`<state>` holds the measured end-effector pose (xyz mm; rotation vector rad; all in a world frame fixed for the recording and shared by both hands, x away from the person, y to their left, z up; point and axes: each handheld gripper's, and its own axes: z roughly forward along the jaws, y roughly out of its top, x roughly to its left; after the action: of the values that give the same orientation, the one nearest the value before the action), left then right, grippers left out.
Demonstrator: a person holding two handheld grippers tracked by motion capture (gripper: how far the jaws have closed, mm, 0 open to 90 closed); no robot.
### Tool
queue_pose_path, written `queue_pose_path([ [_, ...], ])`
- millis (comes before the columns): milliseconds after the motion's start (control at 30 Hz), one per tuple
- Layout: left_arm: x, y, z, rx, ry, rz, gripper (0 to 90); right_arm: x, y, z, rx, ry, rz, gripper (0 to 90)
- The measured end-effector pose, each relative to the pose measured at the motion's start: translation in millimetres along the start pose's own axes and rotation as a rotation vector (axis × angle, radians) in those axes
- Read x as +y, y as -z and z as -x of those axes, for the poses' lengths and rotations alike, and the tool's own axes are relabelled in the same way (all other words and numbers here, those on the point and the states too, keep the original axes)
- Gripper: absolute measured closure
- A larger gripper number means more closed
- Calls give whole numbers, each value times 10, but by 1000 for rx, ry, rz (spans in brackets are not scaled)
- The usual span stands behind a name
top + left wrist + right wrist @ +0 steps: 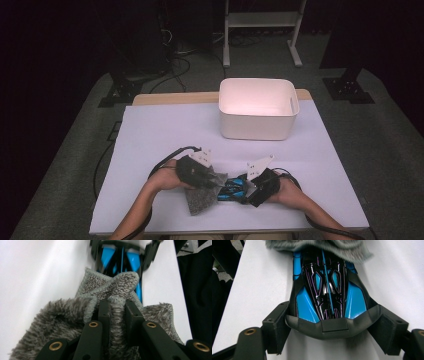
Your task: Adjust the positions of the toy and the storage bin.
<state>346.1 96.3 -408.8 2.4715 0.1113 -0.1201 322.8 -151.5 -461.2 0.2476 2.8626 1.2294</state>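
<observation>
Lying near the front edge of the white bench, a blue and black toy car sits between the person's two hands, with a grey fluffy cloth draped against one end of it. On the left, the left gripper has its jaws drawn close together, pinching a fold of the cloth between them; in the left gripper view the cloth bunches up over the jaws and the car shows just beyond it. Across from it, the right gripper has its jaws spread wide around the car's broad black end, each jaw pressed to a side of the body, as the right gripper view shows with the car running away from the camera and the cloth covering its far end. Farther back on the bench stands a white plastic tub, well apart from the hands.
</observation>
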Motion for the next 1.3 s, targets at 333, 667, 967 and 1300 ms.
queue_pose_path([
  [333,27,-14,12,1,-7,-22,779,19,0,-8,-2,-17,-11,223],
  [667,-345,164,26,29,58,-28,777,24,4,-12,-7,-7,-21,228],
  [967,-432,216,12,43,74,-23,777,17,2,-14,-9,-7,-17,228],
  [1300,-242,190,-69,56,52,-6,777,18,-2,-14,-10,-4,-16,228],
])
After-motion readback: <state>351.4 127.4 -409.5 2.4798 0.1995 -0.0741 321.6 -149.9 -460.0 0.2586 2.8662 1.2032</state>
